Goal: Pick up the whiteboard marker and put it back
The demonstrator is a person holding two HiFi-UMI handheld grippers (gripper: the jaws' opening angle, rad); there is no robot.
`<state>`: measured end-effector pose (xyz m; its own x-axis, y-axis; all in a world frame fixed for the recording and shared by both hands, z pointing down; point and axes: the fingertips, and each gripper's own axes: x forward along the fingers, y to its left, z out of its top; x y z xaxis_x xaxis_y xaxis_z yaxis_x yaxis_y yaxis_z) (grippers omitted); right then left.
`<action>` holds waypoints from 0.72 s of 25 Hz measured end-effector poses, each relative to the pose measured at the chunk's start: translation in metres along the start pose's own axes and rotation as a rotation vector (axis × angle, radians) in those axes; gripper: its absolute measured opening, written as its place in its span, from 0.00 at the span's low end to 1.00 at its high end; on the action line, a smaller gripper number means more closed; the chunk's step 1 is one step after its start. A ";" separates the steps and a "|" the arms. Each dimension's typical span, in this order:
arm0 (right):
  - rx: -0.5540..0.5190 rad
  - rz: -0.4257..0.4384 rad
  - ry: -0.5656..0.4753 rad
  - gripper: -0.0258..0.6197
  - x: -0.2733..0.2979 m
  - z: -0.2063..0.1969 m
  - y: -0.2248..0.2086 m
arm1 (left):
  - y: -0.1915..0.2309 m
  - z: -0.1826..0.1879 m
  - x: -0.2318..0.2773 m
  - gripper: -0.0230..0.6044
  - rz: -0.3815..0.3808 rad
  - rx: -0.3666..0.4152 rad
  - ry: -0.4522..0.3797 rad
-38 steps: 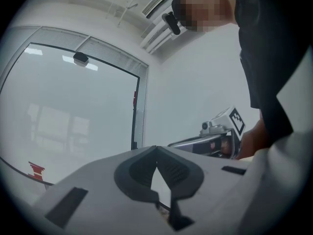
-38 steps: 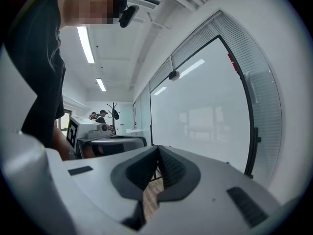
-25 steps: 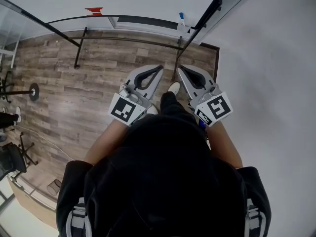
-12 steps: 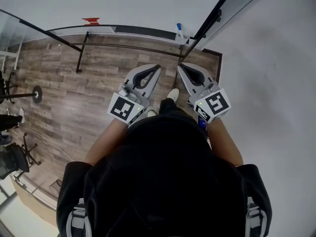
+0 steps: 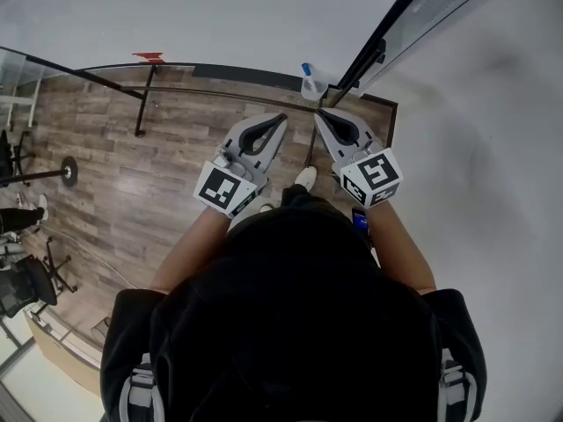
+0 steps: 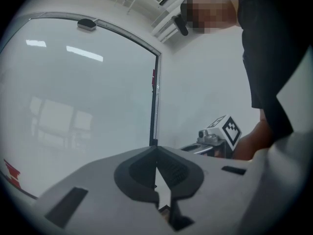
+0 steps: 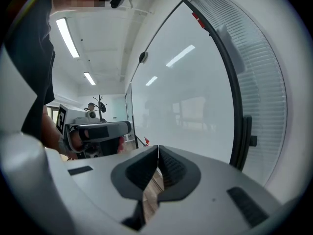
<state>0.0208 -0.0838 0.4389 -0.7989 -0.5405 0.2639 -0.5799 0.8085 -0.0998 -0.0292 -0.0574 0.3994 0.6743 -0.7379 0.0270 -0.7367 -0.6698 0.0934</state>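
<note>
A blue-capped whiteboard marker (image 5: 306, 69) stands upright in a small pale cup (image 5: 310, 87) at the lower edge of the whiteboard (image 5: 176, 16). My left gripper (image 5: 282, 118) and right gripper (image 5: 318, 113) are held side by side just short of the cup, both pointing at the board. Each is shut with nothing between its jaws. In the left gripper view the left gripper (image 6: 155, 149) faces the white board surface. The right gripper (image 7: 158, 147) faces the board and its black frame. The marker shows in neither gripper view.
A black frame post (image 5: 387, 33) runs diagonally up to the right beside a glass wall with blinds (image 7: 254, 67). Wood floor (image 5: 132, 174) lies below, with black stand legs (image 5: 145, 95) at the left. My shoe (image 5: 305, 178) is under the grippers.
Both grippers have moved forward toward the whiteboard. The cup with the marker now sits closer to their tips. Both pairs of jaws stayed shut.
</note>
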 end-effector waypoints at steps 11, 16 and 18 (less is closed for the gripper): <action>0.012 0.015 0.071 0.03 0.038 -0.020 -0.071 | 0.024 -0.009 0.060 0.04 0.025 -0.002 0.002; 0.028 0.011 0.131 0.04 0.060 -0.041 -0.084 | 0.035 -0.009 0.071 0.04 0.032 -0.003 -0.001; 0.047 0.002 0.155 0.04 0.067 -0.051 -0.089 | 0.038 -0.011 0.075 0.04 0.020 0.002 0.001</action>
<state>0.0276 -0.1802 0.5146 -0.7682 -0.4935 0.4077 -0.5880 0.7958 -0.1446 -0.0062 -0.1377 0.4159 0.6592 -0.7514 0.0301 -0.7504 -0.6547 0.0909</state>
